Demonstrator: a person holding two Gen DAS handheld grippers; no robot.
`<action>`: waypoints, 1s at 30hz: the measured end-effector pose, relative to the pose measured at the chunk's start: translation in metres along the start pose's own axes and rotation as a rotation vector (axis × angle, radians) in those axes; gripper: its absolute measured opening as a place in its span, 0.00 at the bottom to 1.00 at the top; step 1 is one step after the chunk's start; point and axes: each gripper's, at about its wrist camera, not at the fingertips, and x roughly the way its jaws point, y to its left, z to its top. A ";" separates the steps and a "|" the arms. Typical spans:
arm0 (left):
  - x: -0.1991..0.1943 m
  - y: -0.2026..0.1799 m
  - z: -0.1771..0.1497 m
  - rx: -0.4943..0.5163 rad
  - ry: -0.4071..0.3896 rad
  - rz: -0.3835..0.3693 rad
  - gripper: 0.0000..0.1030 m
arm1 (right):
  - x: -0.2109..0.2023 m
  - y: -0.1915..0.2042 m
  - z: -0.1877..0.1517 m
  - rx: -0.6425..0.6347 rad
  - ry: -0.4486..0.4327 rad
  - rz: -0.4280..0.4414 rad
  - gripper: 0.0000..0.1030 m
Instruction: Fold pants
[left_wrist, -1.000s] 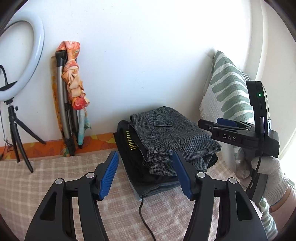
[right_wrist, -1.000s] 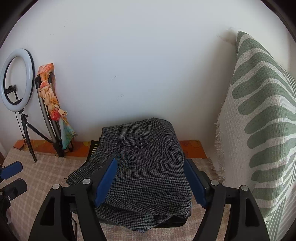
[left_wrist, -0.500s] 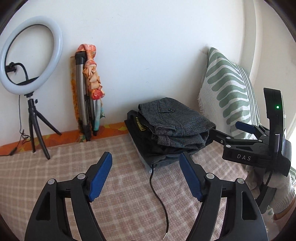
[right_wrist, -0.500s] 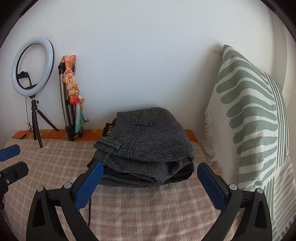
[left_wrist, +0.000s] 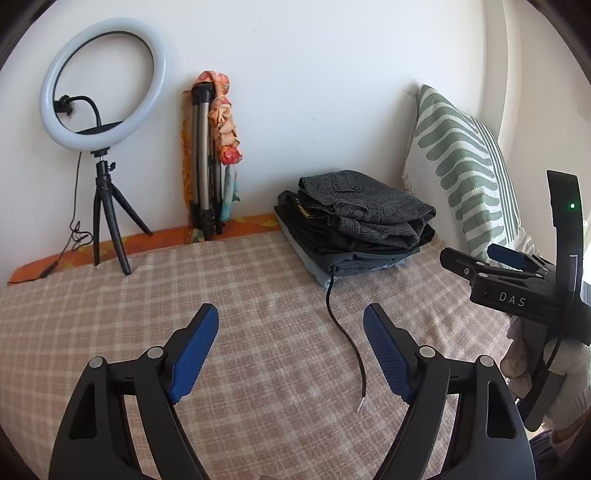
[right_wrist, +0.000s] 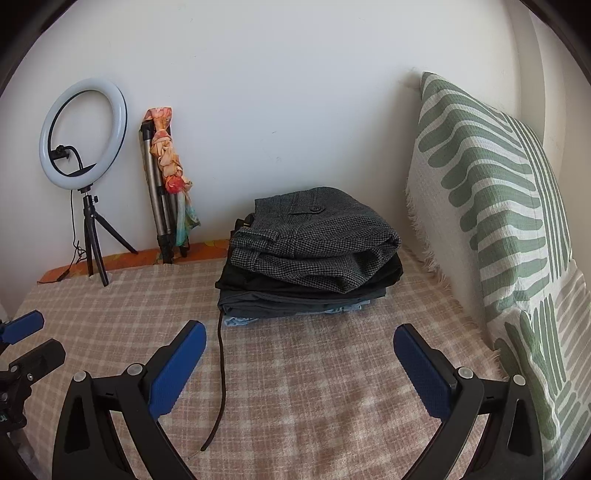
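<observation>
Far left: ring light (left_wrist: 99, 85) on a small tripod, a folded tripod (left_wrist: 201, 158) with a knotted scarf leaning on the wall beside it. Both well apart from the work.

Left hand-held gripper (left_wrist: 290, 354): jaws spread and have just been opening; nothing between the blue pads, only bare checked bedcover (left_wrist: 258, 288) below.

Centre: loose dark cord (left_wrist: 343, 332) trails from under the stack across the cover, between the two tools.

Grey houndstooth pants (right_wrist: 314, 240) lie folded into a compact bundle on top of a stack of folded clothes (right_wrist: 295, 295) at the back of the bed, near the wall and just beside the green-patterned pillow (right_wrist: 491, 206).

Right hand-held gripper (right_wrist: 299, 362): jaws spread wide, have just been opening, empty, and short of the stack.

Judgement: the folding looks finished and the pants stacked, with both tools clear. No other unfolded pants in view, so little appears left beyond tidying an uneven edge.
</observation>
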 end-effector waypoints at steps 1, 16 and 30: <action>0.000 0.002 -0.003 0.000 0.005 0.000 0.79 | 0.000 0.002 -0.003 0.006 -0.001 0.001 1.00; 0.001 0.011 -0.021 0.017 0.020 -0.012 0.79 | 0.004 0.013 -0.013 0.026 -0.045 -0.031 1.00; -0.007 0.012 -0.030 0.043 0.038 0.029 0.79 | -0.007 0.018 -0.008 0.011 -0.086 -0.042 1.00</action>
